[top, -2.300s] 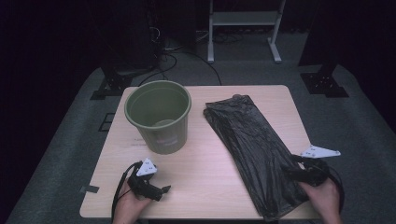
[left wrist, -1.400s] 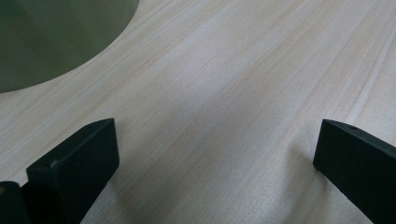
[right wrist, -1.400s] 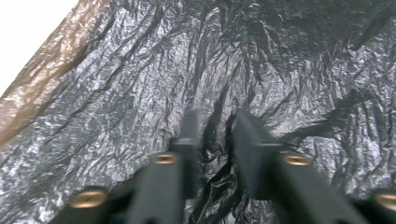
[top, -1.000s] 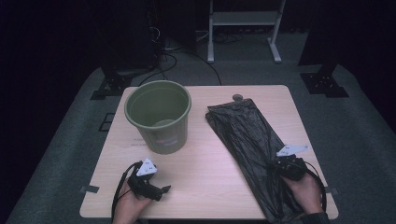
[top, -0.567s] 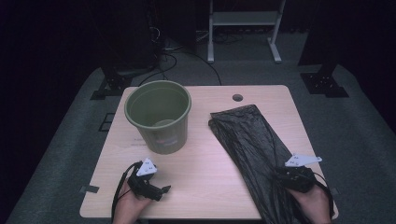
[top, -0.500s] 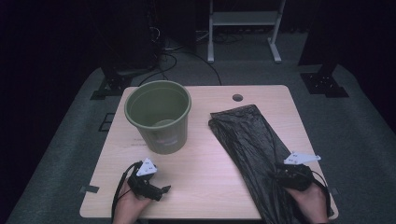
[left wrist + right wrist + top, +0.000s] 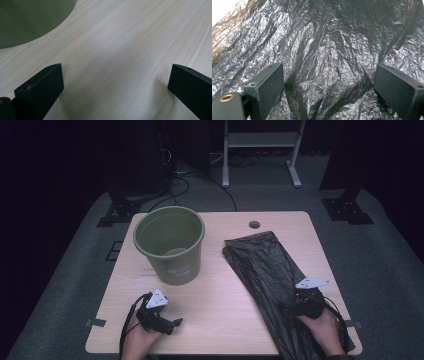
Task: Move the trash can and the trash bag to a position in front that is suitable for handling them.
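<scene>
A crumpled black plastic bag (image 7: 267,275) lies flat along the right half of the wooden table (image 7: 220,290), its near end hanging over the front edge. My right gripper (image 7: 289,309) rests low on the bag's near part. In the right gripper view its jaws have just been opening and the right gripper (image 7: 327,87) now stands open, with wrinkled bag (image 7: 332,42) beneath and between the jaws, unpinched. My left gripper (image 7: 174,324) sits at the table's front left, open over bare wood (image 7: 112,85). A green bucket (image 7: 170,245) stands upright at the back left.
A round cable hole (image 7: 254,224) shows in the table beyond the bag's far end. The bucket's wall (image 7: 27,20) fills the upper left corner of the left gripper view. Dark floor, cables and a white stand (image 7: 260,140) lie behind the table.
The bag has slid toward the front edge, which uncovers the cable hole. My right gripper came back with it, sank onto the bag and opened. The left gripper stayed put.
</scene>
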`<action>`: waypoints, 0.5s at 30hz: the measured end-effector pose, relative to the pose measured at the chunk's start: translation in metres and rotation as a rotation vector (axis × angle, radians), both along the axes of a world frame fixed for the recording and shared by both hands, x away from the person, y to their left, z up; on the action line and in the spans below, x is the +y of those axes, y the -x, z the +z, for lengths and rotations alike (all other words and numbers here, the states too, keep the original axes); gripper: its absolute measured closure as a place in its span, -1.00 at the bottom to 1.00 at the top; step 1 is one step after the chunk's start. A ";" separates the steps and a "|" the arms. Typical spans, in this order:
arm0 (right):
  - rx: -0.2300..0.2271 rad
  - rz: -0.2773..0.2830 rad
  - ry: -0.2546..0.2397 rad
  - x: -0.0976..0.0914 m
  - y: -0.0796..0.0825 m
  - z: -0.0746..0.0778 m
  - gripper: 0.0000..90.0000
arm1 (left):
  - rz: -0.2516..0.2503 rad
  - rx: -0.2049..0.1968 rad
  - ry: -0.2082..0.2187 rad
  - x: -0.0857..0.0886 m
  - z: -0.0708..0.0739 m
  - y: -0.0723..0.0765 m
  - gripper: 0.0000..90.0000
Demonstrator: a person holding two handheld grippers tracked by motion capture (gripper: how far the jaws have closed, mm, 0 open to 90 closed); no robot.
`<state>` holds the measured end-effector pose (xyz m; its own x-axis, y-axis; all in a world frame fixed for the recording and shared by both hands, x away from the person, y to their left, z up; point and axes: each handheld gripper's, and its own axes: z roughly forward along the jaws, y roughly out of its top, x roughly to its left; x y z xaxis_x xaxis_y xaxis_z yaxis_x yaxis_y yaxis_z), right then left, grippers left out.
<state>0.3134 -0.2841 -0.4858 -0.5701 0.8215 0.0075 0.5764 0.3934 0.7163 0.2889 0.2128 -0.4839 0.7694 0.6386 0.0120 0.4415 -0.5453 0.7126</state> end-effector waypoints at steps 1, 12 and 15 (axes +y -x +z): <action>-0.003 -0.006 0.001 0.000 0.000 -0.001 -0.87 | 0.002 0.001 0.004 0.000 0.000 0.000 -1.00; 0.002 -0.032 -0.002 -0.001 0.001 -0.002 -0.93 | 0.022 0.002 0.049 0.007 0.012 0.003 -1.00; 0.002 -0.032 -0.002 -0.001 0.001 -0.002 -0.93 | 0.025 -0.006 0.054 0.007 0.019 0.005 -1.00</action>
<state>0.3127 -0.2850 -0.4876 -0.5432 0.8395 0.0102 0.5904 0.3733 0.7156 0.2839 0.2202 -0.4651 0.7533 0.6574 -0.0184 0.4502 -0.4950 0.7431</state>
